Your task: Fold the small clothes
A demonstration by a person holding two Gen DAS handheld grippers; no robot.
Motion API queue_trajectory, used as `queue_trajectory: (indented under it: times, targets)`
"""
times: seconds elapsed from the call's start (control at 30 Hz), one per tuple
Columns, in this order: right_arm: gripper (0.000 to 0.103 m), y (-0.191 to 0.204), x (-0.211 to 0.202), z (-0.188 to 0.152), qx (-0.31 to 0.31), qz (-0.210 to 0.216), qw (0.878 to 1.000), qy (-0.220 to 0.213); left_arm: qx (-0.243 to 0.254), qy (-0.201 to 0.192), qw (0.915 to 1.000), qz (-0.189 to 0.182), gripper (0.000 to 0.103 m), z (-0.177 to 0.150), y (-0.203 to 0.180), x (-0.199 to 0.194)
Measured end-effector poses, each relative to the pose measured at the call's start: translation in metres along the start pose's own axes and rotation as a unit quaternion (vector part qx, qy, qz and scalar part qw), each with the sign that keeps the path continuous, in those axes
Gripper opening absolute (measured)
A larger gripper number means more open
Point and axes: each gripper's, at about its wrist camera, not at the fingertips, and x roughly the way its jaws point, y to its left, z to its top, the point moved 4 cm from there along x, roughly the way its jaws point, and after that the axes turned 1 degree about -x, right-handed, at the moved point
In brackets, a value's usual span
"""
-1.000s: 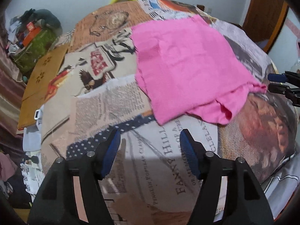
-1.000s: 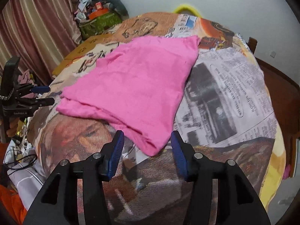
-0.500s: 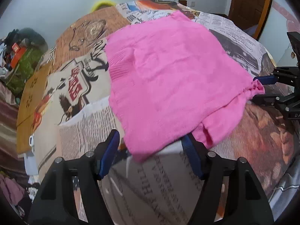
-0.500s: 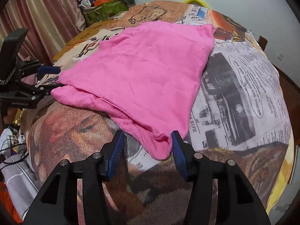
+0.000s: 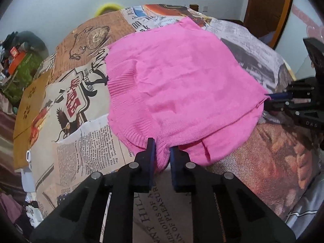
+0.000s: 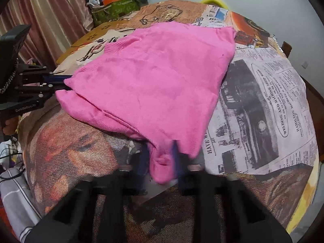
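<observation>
A pink knitted garment [image 5: 182,81] lies folded flat on a bed cover printed like newspaper [image 5: 91,133]. In the left wrist view my left gripper [image 5: 161,154] is at the garment's near corner, its jaws closing with the blue pads [image 5: 150,151] pinching bunched pink fabric. In the right wrist view my right gripper [image 6: 161,160] is blurred, its jaws closing on the other near corner of the garment [image 6: 158,81]. Each gripper also shows side-on in the other's view, the right gripper [image 5: 269,98] and the left gripper [image 6: 64,83], each at a corner.
A green box piled with clutter [image 5: 18,70] stands beyond the bed's far left. A yellow rim [image 5: 108,8] peeks over the far edge. A wooden door [image 5: 267,10] is at the back right. Striped curtains [image 6: 40,20] and cables [image 6: 10,162] lie to the left.
Both grippers came forward until the garment's near corners lay between their fingers, then both pairs of jaws closed onto the pink fabric.
</observation>
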Motion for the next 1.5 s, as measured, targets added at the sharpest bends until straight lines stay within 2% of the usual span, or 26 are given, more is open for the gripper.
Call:
queue_trajectory:
  times: [0.2,0.43,0.63,0.8,1.07,1.17,1.23,1.33,1.5]
  targets:
    - [0.008,-0.002,-0.02,0.013,0.006,0.005,0.999,-0.036,-0.023,-0.024,0.9994,-0.013,0.012,0.019,0.012,-0.018]
    - [0.008,-0.01,-0.048,0.051,0.001,-0.008,0.996,-0.089,-0.04,-0.061,0.9973,-0.012,0.011,0.057,0.026,-0.035]
    - [0.008,-0.019,-0.049,0.085,-0.013,-0.024,0.993,-0.117,-0.059,-0.077,0.9952,-0.015,0.005,0.091,0.044,-0.032]
    - [0.008,-0.029,-0.045,0.114,-0.021,-0.034,0.991,-0.131,-0.077,-0.086,0.9932,-0.016,0.004,0.122,0.064,-0.023]
    - [0.008,-0.056,-0.026,0.163,-0.03,-0.051,0.989,-0.137,-0.096,-0.089,0.9911,-0.022,0.004,0.176,0.089,0.013]
    - [0.008,-0.071,-0.003,0.175,-0.025,-0.053,0.991,-0.117,-0.106,-0.065,0.9919,-0.028,0.004,0.192,0.097,0.049]
    - [0.008,-0.082,0.014,0.181,-0.018,-0.058,0.993,-0.106,-0.11,-0.046,0.9923,-0.035,0.004,0.196,0.099,0.07]
    - [0.009,-0.099,0.042,0.184,0.003,-0.057,0.995,-0.083,-0.118,-0.027,0.9923,-0.026,0.004,0.197,0.104,0.099]
    - [0.009,-0.116,0.058,0.189,0.02,-0.073,0.994,-0.081,-0.142,-0.011,0.9897,-0.012,0.006,0.194,0.119,0.122]
